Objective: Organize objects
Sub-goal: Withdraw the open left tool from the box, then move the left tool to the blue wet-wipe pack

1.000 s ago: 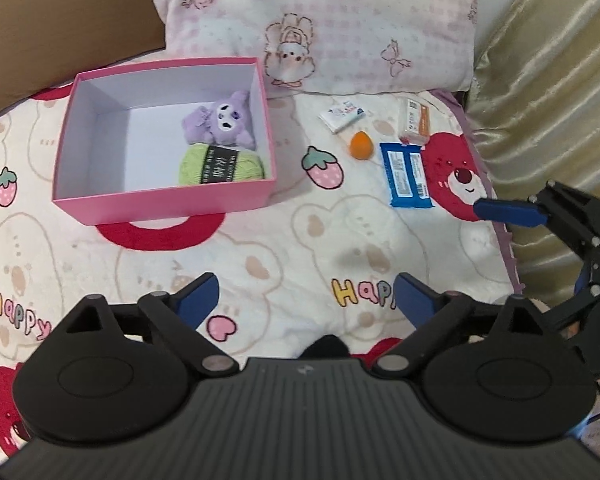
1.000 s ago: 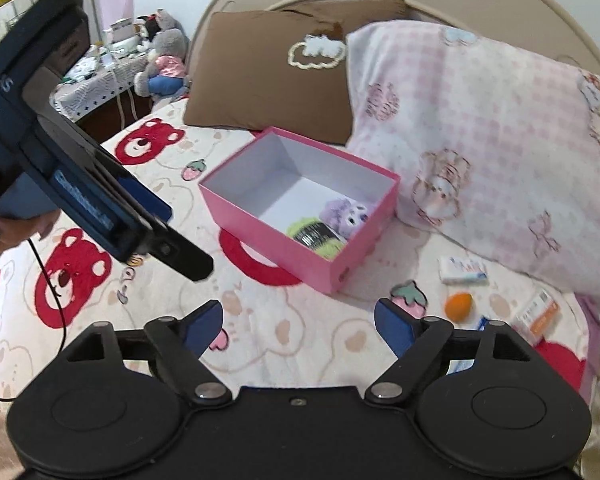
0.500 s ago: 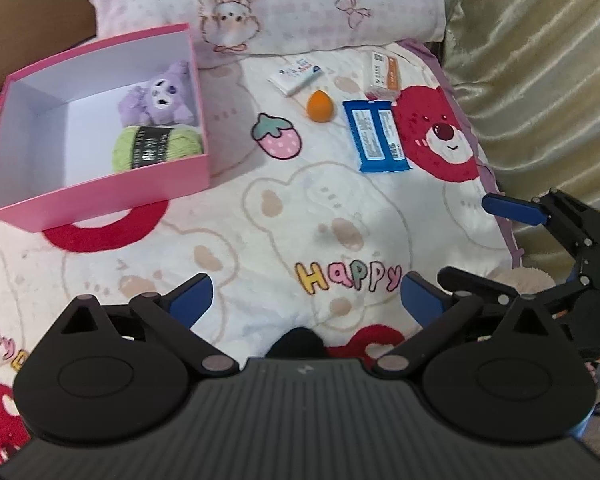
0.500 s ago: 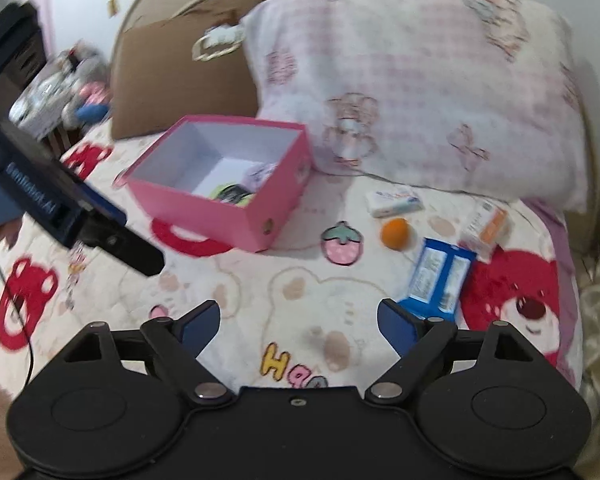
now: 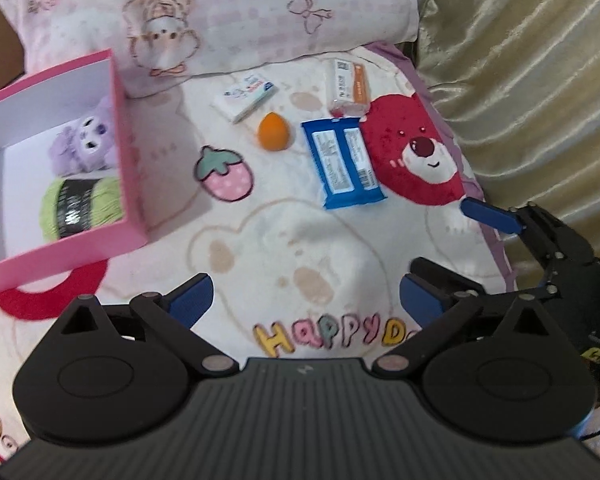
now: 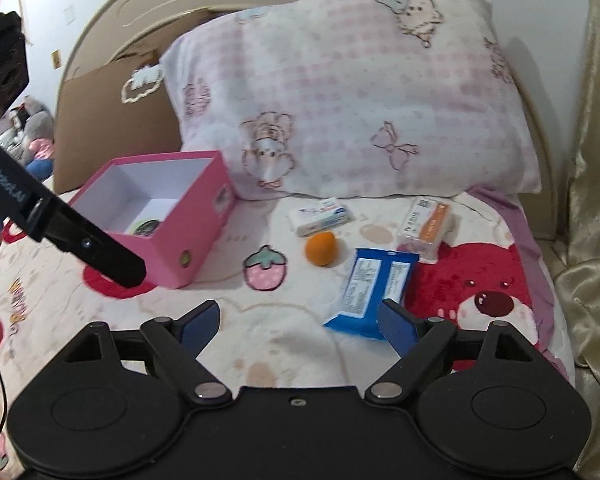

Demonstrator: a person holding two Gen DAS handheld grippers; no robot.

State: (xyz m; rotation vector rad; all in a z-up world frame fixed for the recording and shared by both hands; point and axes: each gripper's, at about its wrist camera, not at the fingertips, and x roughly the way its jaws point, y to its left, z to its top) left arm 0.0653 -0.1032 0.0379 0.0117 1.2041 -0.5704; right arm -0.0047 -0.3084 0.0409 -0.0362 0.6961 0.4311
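A pink box (image 5: 126, 152) (image 6: 196, 232) stands on the bed and holds a purple plush (image 5: 82, 144) and a green yarn ball (image 5: 80, 206). To its right lie an orange egg-shaped sponge (image 5: 273, 131) (image 6: 321, 248), a blue packet (image 5: 344, 162) (image 6: 374, 288), a white-blue small box (image 5: 246, 96) (image 6: 320, 216) and an orange-white box (image 5: 350, 86) (image 6: 424, 226). My left gripper (image 5: 304, 300) is open and empty above the blanket. My right gripper (image 6: 298, 320) is open and empty, its right finger near the blue packet's front end; it also shows in the left wrist view (image 5: 452, 248).
A pink-checked pillow (image 6: 360, 112) and a brown pillow (image 6: 112, 120) lean on the headboard behind the objects. A gold curtain (image 5: 532, 80) hangs along the bed's right edge. The left gripper's body (image 6: 60, 236) crosses the left of the right wrist view.
Both grippers have moved right and closer to the loose items; the pink box has slid to the left of both views. Both stay open and empty.
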